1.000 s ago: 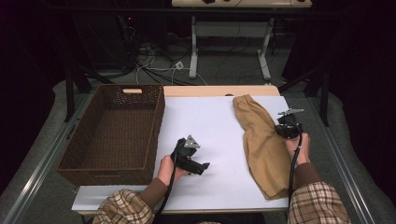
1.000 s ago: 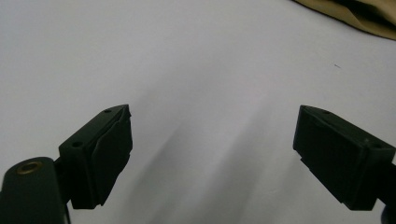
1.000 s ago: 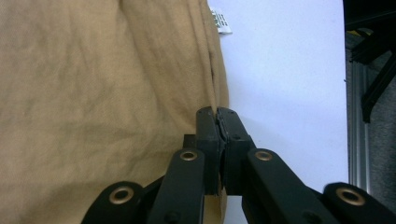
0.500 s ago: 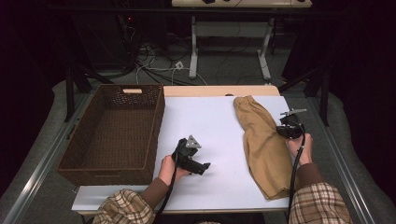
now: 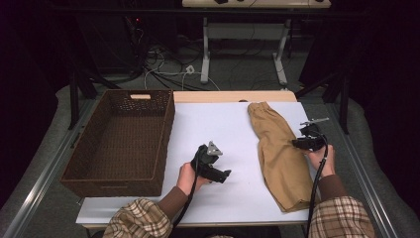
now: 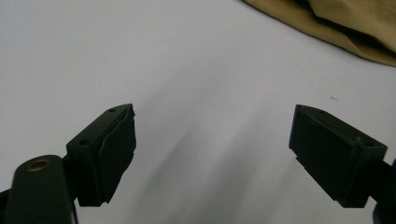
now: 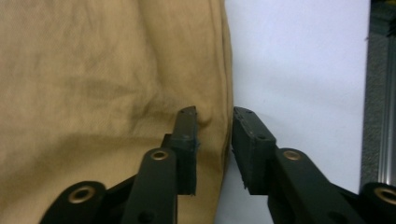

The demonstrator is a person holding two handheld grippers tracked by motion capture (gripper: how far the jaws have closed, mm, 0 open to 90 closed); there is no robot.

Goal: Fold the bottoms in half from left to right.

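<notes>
Tan trousers' point(image 7: 93, 93) edge sits between the right hand-held gripper's point(image 7: 214, 126) just-parting jaws.

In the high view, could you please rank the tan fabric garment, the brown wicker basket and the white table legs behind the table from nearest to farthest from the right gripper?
From the right gripper:
1. Tan fabric garment, right at its jaws, on the table's right part.
2. Brown wicker basket, across the table on the left.
3. White table legs, on the floor beyond the far edge.

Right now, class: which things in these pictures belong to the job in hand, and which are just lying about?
In the job: tan trousers; right gripper, jaws just opening at the trousers' edge; left gripper, open.

Lying about: wicker basket; floor cables.
</notes>
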